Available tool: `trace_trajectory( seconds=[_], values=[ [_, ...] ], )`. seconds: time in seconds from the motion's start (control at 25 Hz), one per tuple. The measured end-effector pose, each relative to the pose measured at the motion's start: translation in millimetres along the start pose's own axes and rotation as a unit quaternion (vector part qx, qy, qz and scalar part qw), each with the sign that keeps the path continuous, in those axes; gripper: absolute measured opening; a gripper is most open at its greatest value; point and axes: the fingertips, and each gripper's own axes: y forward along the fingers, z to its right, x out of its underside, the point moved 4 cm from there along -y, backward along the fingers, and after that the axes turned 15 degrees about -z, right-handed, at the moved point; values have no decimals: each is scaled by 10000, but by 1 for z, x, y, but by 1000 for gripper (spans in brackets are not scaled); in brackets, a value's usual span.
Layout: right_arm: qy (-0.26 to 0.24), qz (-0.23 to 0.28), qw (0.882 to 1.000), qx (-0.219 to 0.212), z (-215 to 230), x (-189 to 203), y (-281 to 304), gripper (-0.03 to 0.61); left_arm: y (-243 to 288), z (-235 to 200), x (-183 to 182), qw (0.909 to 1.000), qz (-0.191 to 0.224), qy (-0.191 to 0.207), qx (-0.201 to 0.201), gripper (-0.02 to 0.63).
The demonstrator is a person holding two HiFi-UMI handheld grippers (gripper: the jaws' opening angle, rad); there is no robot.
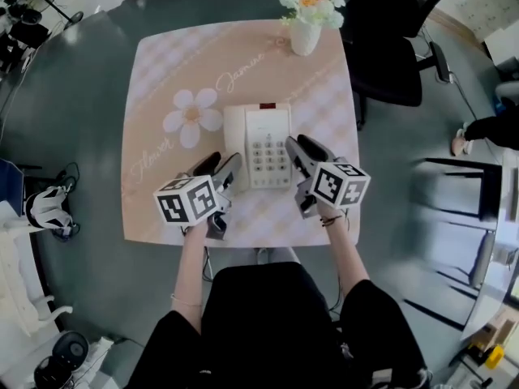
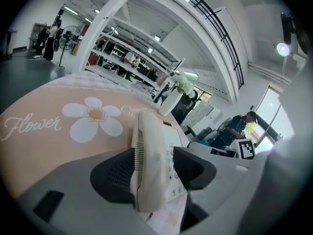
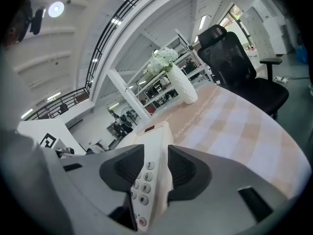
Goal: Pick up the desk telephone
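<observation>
In the head view, the marker cubes (image 1: 188, 198) hide much of each gripper. Our left gripper (image 1: 224, 162) and right gripper (image 1: 301, 143) slope down on either side of the desk telephone (image 1: 258, 146), which lies in the middle of the desk (image 1: 162, 96) with a flower vase (image 1: 306, 23) beyond it.

In the left gripper view, we see the fingers (image 2: 115, 175) apart around the handset (image 2: 149, 165).

In the right gripper view, the fingers (image 3: 183, 170) stand apart astride the telephone's right edge, and its near end is cut off.

Pink flower-print tablecloth (image 1: 162, 96) on grey table (image 1: 81, 71), white vase of flowers (image 1: 305, 35), black office chair (image 1: 389, 47)
</observation>
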Motion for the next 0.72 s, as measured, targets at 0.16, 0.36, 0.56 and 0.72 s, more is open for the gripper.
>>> trace_trajectory(
  seconds=[0.16, 0.36, 0.56, 0.72],
  values=[
    [238, -69, 9996, -98, 0, -6, 12, 176, 15, -5, 0, 9996, -260, -106, 90, 292],
    [377, -179, 9991, -87, 2, -5, 22, 196, 28, -7, 2, 9981, -535, -176, 237, 316],
    [476, -328, 9982, -135, -1, -4, 31, 210, 36, -5, 2, 9953, -796, -319, 439, 321],
    [533, -523, 9972, -86, 0, -4, 35, 212, 44, -8, 2, 9931, -976, -481, 439, 321]
  ],
)
